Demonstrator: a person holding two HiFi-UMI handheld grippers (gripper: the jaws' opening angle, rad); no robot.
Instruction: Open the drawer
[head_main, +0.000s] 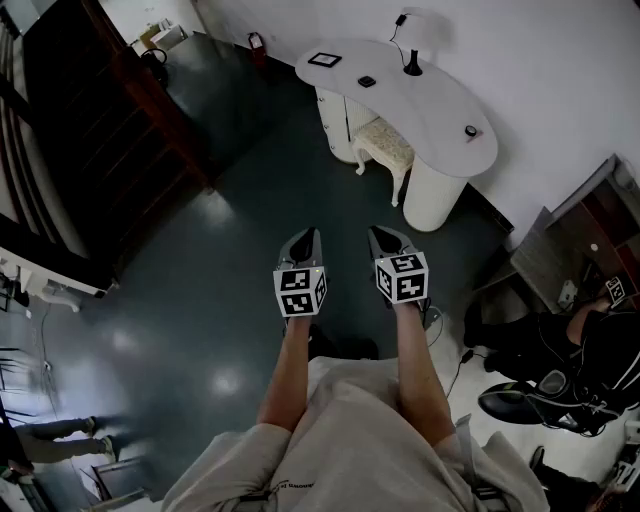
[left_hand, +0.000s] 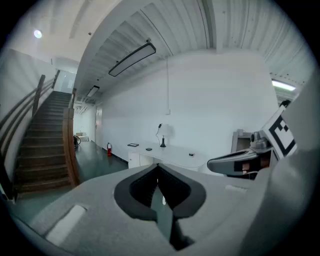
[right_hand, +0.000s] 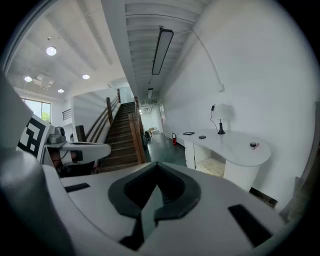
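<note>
White curved surface (head_main: 445, 125) lies well ahead, nearer my right claw (head_main: 380, 238) than left claw (head_main: 308, 238); both closed, empty.

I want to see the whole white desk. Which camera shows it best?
The head view: it looks down on the desk, so its whole curved top shows. In the right gripper view the desk is side-on; in the left gripper view the desk is small and far away.
</note>
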